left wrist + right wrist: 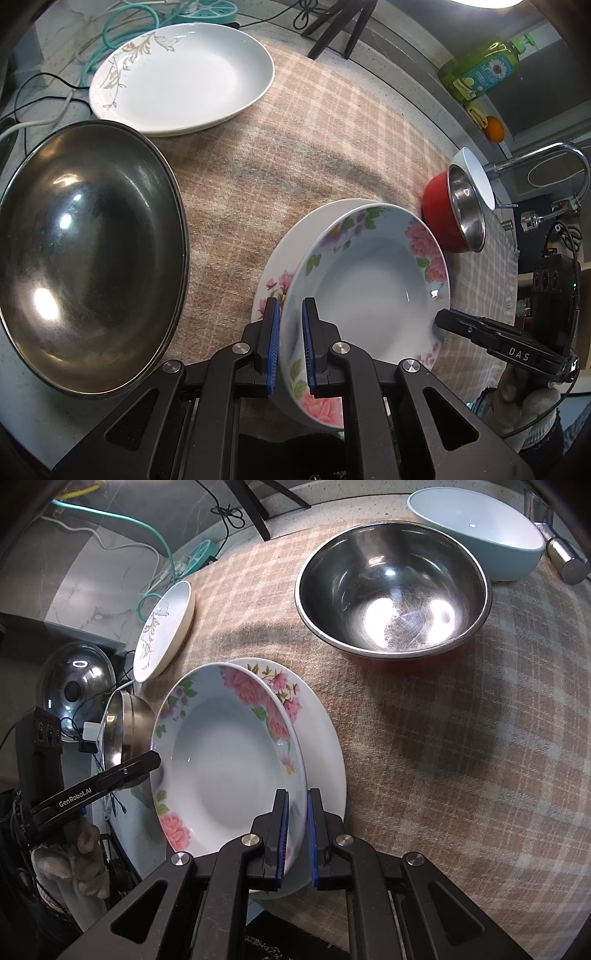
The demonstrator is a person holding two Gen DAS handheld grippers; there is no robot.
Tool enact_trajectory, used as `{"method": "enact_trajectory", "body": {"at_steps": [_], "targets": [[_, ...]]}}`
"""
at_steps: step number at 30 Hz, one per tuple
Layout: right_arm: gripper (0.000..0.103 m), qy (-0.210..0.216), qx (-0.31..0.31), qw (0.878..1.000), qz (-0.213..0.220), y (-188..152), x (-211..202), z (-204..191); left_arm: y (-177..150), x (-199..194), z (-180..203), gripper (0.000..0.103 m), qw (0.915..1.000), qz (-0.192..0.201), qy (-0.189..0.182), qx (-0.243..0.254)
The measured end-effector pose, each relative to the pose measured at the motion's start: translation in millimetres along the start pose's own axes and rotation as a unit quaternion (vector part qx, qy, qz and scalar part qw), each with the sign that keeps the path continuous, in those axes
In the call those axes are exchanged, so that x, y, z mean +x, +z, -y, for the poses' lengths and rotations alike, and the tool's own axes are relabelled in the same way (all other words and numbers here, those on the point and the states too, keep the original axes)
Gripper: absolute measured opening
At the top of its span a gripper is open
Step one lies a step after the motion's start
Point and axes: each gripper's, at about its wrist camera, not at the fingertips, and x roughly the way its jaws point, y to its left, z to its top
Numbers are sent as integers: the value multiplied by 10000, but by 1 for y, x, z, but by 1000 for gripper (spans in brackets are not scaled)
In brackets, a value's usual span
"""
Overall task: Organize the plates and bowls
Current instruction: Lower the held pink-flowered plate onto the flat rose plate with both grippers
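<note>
The floral plate (pixel 369 291) hangs tilted just above a second flowered plate (pixel 280 258) on the checked cloth (pixel 295 147) of the table. The left tool (pixel 290 343) and right tool (pixel 295 830) each pinch its rim from opposite sides. Steel bowls (pixel 88 254) and a white plate (pixel 181 77) lie around.

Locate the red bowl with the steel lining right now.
The red bowl sits on the plaid cloth toward the far right in the right wrist view, beyond the floral plate, with the teal bowl just behind it.
</note>
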Motion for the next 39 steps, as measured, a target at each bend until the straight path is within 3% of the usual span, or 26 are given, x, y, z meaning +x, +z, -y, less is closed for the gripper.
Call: {"method": "enact_trajectory", "body": {"at_steps": [39], "targets": [[9, -92, 87, 9999, -41, 1, 4, 2, -4, 10, -2, 10, 9999, -123, -16, 26]]}}
